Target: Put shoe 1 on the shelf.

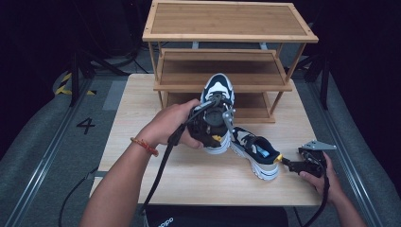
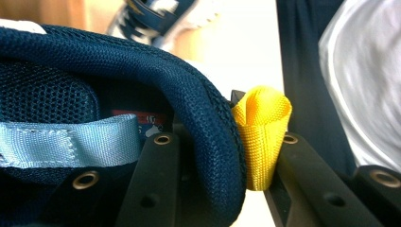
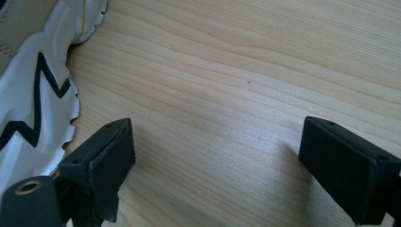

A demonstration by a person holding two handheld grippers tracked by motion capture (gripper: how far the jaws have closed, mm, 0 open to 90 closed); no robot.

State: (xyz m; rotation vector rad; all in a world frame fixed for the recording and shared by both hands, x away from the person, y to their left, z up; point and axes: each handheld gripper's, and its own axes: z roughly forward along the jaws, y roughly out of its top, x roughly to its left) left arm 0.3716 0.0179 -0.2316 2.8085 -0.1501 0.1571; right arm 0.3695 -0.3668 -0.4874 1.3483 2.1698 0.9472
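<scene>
High view is showing the lifted sneaker (image 1: pixel 215 111) being held toe-up in front of the wooden shoe rack (image 1: pixel 227 56), its toe just before the edge of the rack's middle shelf and its heel hanging over the table (image 1: pixel 142 99). The left gripper (image 1: pixel 213 130) is clenching the heel collar of this shoe. Left gripper view is showing one black jaw sitting inside the navy mesh collar (image 2: pixel 198 118) and the other pressing from outside against the yellow heel loop (image 2: pixel 262 137), with a pale blue strap (image 2: pixel 66 144) lying inside the shoe.

The second sneaker (image 1: pixel 255 151) is lying on the table just right of the lifted one, its heel pointing toward the right gripper (image 1: pixel 291 164). That gripper is resting low near the table's right front edge with its jaws spread wide and holding nothing. Right gripper view is showing bare wood between the jaws and the shoe's white toothed sole edge (image 3: pixel 38 109) just beside one jaw.

Open tabletop is lying to the left of the left forearm (image 1: pixel 127 175) and along the front edge between the two arms.
</scene>
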